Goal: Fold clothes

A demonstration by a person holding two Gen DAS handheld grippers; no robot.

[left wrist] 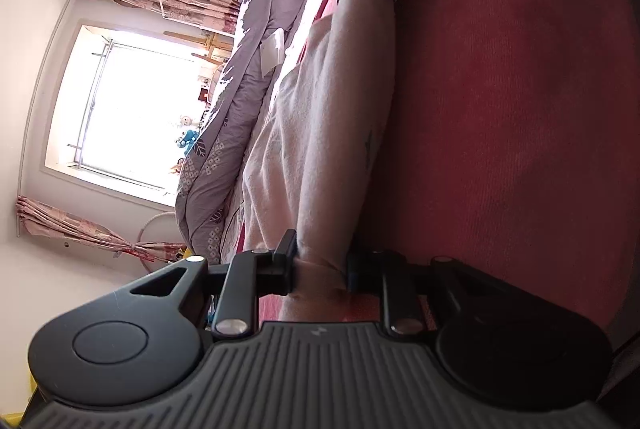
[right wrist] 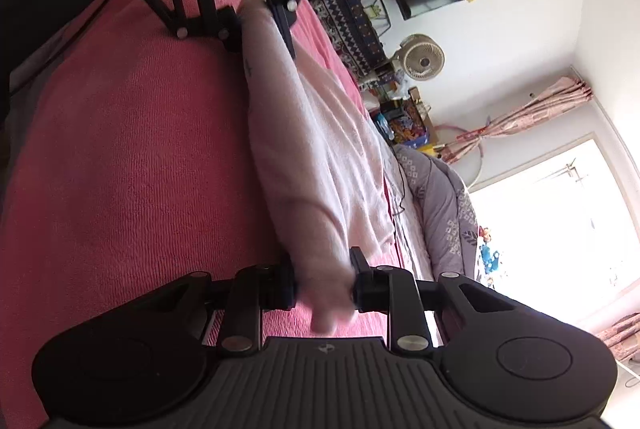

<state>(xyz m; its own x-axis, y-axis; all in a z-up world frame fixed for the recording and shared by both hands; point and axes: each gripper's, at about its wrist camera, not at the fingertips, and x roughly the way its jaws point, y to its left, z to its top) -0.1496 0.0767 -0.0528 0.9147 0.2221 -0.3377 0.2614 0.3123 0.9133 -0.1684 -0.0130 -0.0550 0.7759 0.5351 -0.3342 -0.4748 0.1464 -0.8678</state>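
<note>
Here we hold the pale pink garment [left wrist: 320, 133] stretched over the red bedspread [left wrist: 520, 149], left gripper [left wrist: 320, 269] and right gripper [right wrist: 324, 289] each clamped on an end, mid-fold; next we should lower both ends evenly together.

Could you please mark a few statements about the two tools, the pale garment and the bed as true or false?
1. The left tool is clamped on one end of the pale pink garment. True.
2. The right tool is open, with nothing between its fingers. False: it is shut on the garment's other end.
3. The garment lies on a red bed cover. True.
4. The garment is neatly folded into a small square. False: it stretches in a long band between the two tools.
5. A purple patterned quilt lies beyond the garment, towards the window. True.
</note>
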